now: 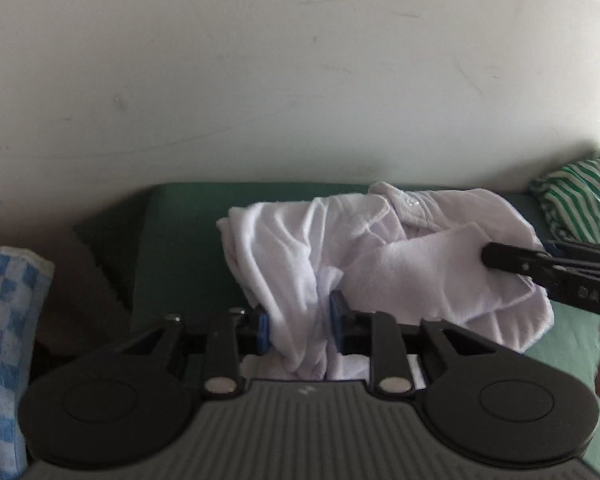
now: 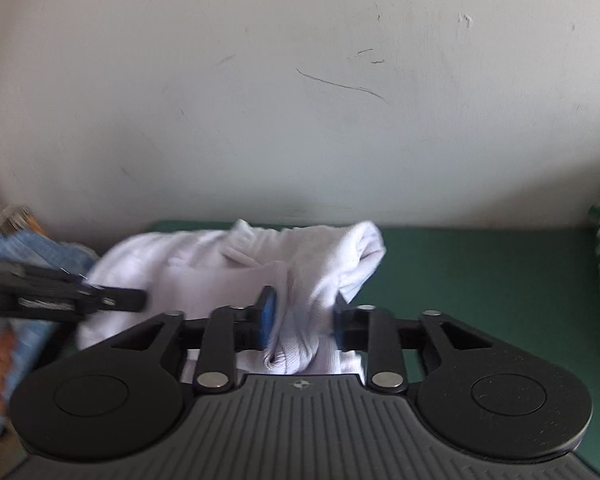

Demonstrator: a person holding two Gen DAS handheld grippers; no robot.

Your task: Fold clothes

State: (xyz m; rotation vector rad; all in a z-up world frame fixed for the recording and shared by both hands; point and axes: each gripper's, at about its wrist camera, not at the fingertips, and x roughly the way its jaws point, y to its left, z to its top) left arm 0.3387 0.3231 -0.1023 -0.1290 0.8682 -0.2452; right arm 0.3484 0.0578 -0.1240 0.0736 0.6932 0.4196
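we have white shirt [image 1: 380,264] bunched, half-folded on green mat [image 1: 180,232]; left gripper [image 1: 298,328], right gripper [image 2: 302,326] jaws spread, cloth loose between; flattening left.

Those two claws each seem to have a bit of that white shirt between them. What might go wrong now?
The white cotton shirt lies bunched on the green mat, so letting go now may leave a lumpy fold. Cloth sits loosely between the left claw pads, and between the right claw pads too, so it might snag when they withdraw. The green-striped garment lies close; a sweep could drag it.
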